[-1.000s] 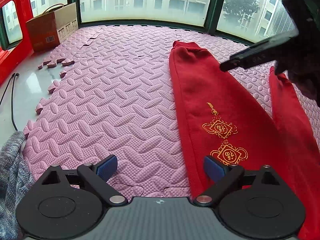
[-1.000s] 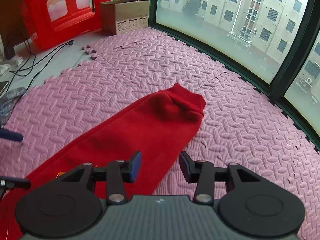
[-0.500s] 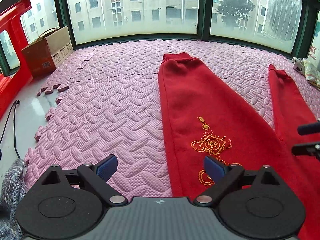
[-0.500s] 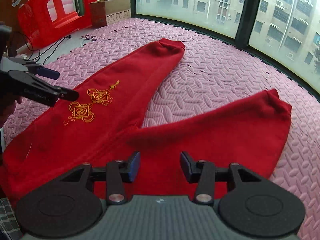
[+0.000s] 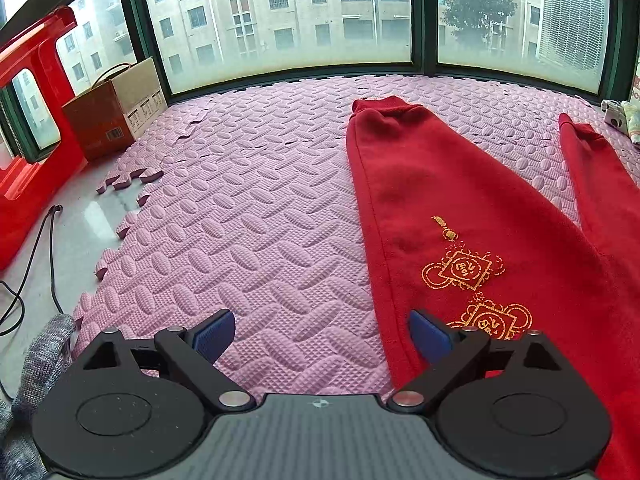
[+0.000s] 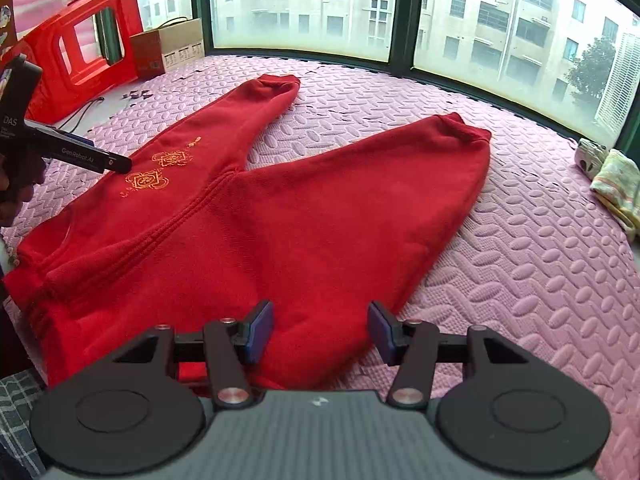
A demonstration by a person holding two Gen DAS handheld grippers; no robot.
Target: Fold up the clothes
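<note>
Red pants lie spread flat on a pink foam mat, waistband toward the cameras and both legs splayed away toward the windows. The right tongs hang wide open and empty just above the waist end of the garment, one blue pad over red cloth and the other at the edge where cloth meets mat. The left tongs are also spread apart and hold nothing; in the left wrist view they straddle the outer edge of the left leg, one pad over bare mat, the other over cloth beside the gold embroidery. In the right wrist view those tongs reach in from the left, their tip above the same gold motifs. Beyond, the ribbed cuffs of the two legs lie well apart on the mat. A small bundle of pale cloth sits at the mat's right edge. Farther left, a black cable trails across bare floor, with a cardboard box and a red plastic stool beside the windows.
</note>
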